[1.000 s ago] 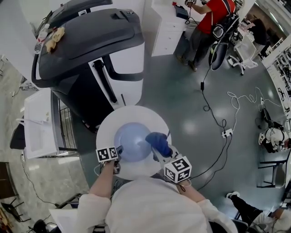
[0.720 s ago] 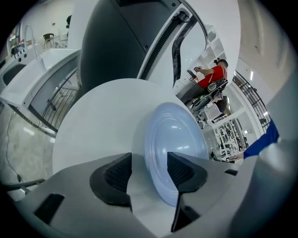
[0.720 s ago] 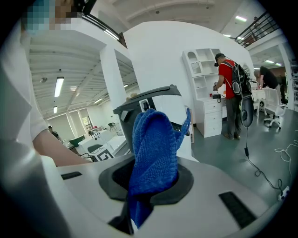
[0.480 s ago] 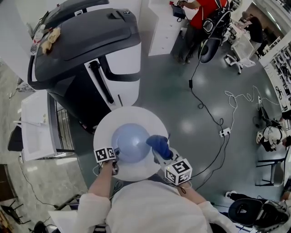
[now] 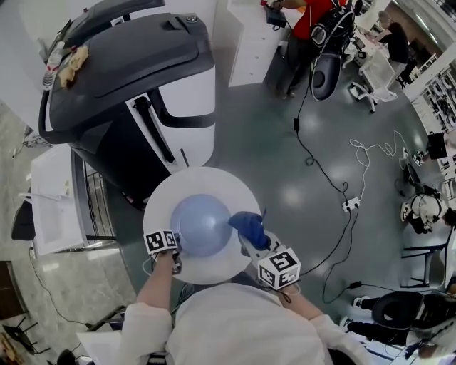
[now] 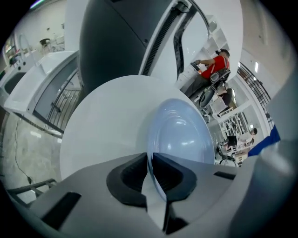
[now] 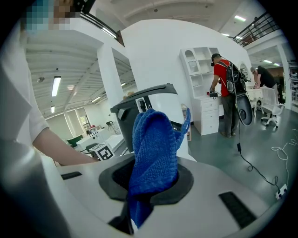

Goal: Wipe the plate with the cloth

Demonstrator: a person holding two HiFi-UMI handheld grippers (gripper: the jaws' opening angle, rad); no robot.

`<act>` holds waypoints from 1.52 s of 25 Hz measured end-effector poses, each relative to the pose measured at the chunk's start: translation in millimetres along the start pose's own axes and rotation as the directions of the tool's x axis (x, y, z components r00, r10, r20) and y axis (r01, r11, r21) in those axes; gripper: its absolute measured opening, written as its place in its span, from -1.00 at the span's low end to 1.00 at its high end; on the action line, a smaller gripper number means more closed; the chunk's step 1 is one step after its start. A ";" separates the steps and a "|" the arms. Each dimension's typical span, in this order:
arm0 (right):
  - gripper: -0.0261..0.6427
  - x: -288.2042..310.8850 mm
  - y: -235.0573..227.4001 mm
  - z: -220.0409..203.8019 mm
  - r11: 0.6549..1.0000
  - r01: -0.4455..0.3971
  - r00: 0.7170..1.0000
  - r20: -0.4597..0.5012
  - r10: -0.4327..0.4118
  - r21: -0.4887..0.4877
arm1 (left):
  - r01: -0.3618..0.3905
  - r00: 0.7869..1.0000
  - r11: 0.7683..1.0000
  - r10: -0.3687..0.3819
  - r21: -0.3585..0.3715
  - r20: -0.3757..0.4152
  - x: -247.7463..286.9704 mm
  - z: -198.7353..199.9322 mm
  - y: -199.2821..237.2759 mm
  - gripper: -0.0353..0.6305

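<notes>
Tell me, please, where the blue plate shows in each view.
Head view: the blue plate lies centre, on the round white table.
Left gripper view: centre-right, rim pinched in the left tongs, which have just been closing.
Right gripper view: not in it.
Shared landmark: person in red top.

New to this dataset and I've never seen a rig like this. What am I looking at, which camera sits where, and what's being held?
There is no robot here: a person holds a two-jaw gripper in each hand. The top-down picture comes from a camera on the person's head. The other two come from a camera riding on each gripper, looking along its jaws. A round white table carries a blue plate. The left gripper has just been closing its jaws, and they now pinch the plate's near rim. The right gripper is shut on a blue cloth, held at the plate's right edge. I can't tell whether the cloth touches the plate.
</notes>
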State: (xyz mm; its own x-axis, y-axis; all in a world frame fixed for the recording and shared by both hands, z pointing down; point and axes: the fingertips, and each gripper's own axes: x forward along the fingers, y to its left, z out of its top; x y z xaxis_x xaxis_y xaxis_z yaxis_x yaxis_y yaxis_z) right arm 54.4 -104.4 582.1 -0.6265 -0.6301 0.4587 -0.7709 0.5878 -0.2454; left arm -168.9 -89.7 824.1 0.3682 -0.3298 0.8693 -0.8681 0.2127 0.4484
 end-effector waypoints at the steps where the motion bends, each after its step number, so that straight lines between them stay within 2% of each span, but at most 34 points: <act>1: -0.67 -0.1 -0.5 0.6 1.000 0.001 1.000 0.002 -0.001 0.000 | 0.012 1.000 1.000 -0.012 -0.025 0.010 0.4 1.4 -0.8 -0.71; 6: -0.67 -1.8 -2.8 3.4 1.000 0.003 1.000 0.010 -0.003 -0.004 | 0.062 0.997 0.988 -0.056 -0.144 0.044 0.6 0.6 -0.7 -0.76; 8: -0.67 -1.7 -2.3 4.4 1.000 -0.003 1.000 0.013 0.003 -0.008 | 0.079 0.996 0.982 -0.071 -0.171 0.053 -1.5 -0.4 -2.1 -0.76; 15: -0.67 3.4 3.3 11.3 0.999 -0.037 0.999 0.026 0.038 -0.024 | 0.100 0.990 0.985 -0.084 -0.137 0.114 -17.6 13.5 -19.4 -0.76; 21: -0.67 7.0 10.1 17.6 0.997 -0.067 0.997 0.040 0.068 -0.043 | 0.123 0.979 0.982 -0.097 -0.141 0.179 -37.0 22.0 -25.7 -0.76; 30: -0.67 8.1 16.2 29.1 0.993 -0.096 0.993 0.055 0.100 -0.073 | 0.227 0.926 0.968 -0.180 -0.108 0.331 -84.3 46.3 -57.3 -0.76; 38: -0.67 10.2 23.4 47.4 0.986 -0.121 0.987 0.088 0.131 -0.113 | 0.300 0.863 0.953 -0.252 -0.043 0.438 -135.3 58.0 -91.4 -0.76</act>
State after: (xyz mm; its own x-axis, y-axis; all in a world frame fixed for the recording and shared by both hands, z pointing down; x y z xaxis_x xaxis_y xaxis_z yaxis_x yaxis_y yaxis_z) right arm 24.5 -121.2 540.5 -0.7300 -0.5896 0.3456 -0.6713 0.7134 -0.2009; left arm -158.7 -117.8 653.5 0.3907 -0.7414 0.5456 -0.7024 0.1430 0.6973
